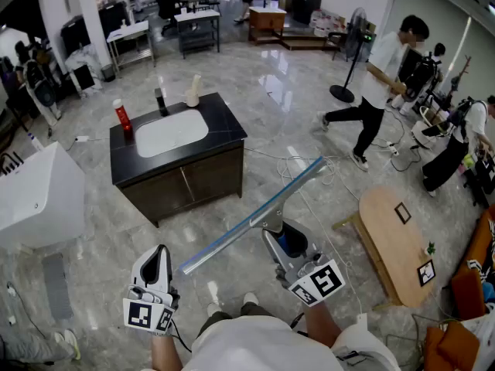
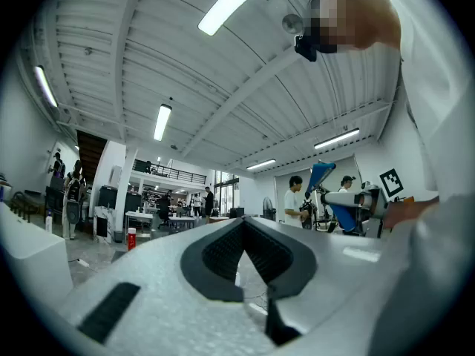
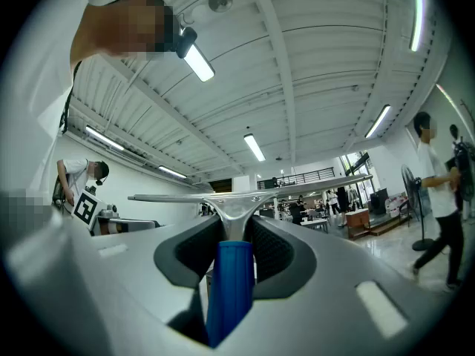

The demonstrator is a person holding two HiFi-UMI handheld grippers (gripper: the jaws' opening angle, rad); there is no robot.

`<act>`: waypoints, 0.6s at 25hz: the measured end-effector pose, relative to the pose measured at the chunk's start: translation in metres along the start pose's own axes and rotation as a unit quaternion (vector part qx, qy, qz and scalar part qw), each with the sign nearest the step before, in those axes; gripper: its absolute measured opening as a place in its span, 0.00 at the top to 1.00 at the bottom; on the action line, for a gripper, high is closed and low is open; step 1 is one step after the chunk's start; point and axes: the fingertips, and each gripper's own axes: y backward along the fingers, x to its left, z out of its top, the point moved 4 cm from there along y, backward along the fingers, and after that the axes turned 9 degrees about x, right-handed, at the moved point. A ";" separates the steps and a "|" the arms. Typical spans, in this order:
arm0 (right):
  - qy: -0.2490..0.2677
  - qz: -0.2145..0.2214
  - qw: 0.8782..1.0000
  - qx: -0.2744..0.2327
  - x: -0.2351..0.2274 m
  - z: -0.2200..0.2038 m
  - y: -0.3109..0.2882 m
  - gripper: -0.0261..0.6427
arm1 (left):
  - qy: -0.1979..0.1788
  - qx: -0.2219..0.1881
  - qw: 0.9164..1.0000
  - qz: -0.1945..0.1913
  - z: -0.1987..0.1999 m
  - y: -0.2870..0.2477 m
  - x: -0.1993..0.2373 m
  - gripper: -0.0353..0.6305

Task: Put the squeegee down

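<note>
My right gripper is shut on the squeegee's blue handle, held in the air in front of me. In the head view the squeegee's long metal blade slants from lower left to upper right above the floor. In the right gripper view the blade runs level across the jaw tips. My left gripper hovers at the lower left, shut, with nothing between its pads. The right gripper with the blue handle also shows at the right of the left gripper view.
A dark vanity cabinet with a white sink stands ahead, bearing a red bottle, a black faucet and a pale bottle. A wooden oval table lies at the right. People walk at the back right. Cables trail on the floor.
</note>
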 end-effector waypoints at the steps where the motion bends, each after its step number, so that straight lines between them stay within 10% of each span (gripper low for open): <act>1: -0.001 -0.008 1.000 0.001 0.001 -0.001 0.003 0.75 | -0.002 0.002 1.000 -0.009 0.001 -0.002 -0.001 0.95; 15: -0.003 -0.023 1.000 -0.003 0.003 -0.005 0.005 0.75 | 0.008 -0.008 1.000 -0.007 0.002 0.009 0.007 0.95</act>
